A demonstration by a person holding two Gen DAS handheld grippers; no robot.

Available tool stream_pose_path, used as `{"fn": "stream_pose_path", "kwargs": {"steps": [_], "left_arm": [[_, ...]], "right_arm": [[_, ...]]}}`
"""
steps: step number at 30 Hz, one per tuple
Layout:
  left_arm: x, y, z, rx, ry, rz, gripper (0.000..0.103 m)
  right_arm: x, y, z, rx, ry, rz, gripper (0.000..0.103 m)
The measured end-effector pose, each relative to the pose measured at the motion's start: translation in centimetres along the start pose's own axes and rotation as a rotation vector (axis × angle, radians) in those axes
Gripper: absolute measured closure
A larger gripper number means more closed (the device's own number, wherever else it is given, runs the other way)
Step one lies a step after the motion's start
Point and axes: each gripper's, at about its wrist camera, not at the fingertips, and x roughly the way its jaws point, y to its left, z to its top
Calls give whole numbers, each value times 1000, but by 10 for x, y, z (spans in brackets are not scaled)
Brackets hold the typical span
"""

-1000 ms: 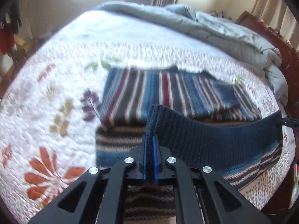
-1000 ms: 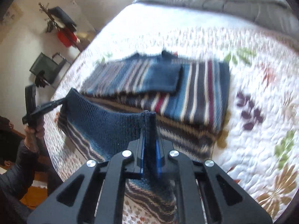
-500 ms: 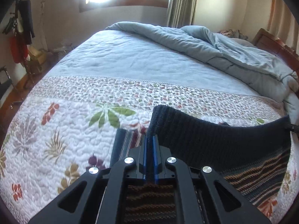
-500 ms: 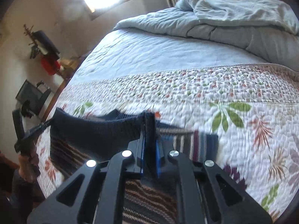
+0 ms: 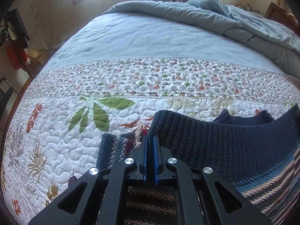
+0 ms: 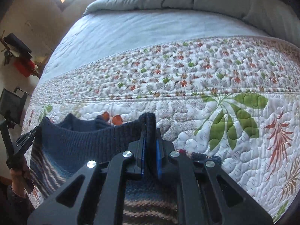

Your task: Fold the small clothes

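Left claw [image 5: 149, 140] clamped tight; right claw [image 6: 150, 131] clamped too

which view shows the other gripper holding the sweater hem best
The right wrist view: it shows the left gripper side-on at the frame's left edge, clamped on the dark blue ribbed hem of the striped knit sweater. The left wrist view catches only a dark sliver of the right gripper at its right edge.

Striped knit sweater [image 5: 215, 144]: navy ribbed hem band, body below in navy, blue, cream and tan stripes. Hem stretched taut between two corners, held up off floral quilt (slight sag mid-span). Rest of garment hangs and bunches beneath, partly folded; striped edge with dark red band peeks out at left. Navy folds rise behind hem. Same hem in right view [image 6: 78, 142].
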Motion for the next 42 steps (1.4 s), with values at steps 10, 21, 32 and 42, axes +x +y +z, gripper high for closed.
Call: {"fn": "stream_pose_path", "kwargs": {"steps": [10,21,32,42], "left_arm": [[13,-2,-5,15,36,31,87],[-109,73,-73,12,-18,-70,43],[-104,100,-164,-70,63,-79,43],[-86,62,-163,-33,113,-88,85]], "right_arm": [[22,4,-10,24,32,-78,69],[-107,-2,-106,-80,10,58,40],[-91,-36,-200,-39,124,81,40],[-82,-18,-209,-113,159,124,76]]}}
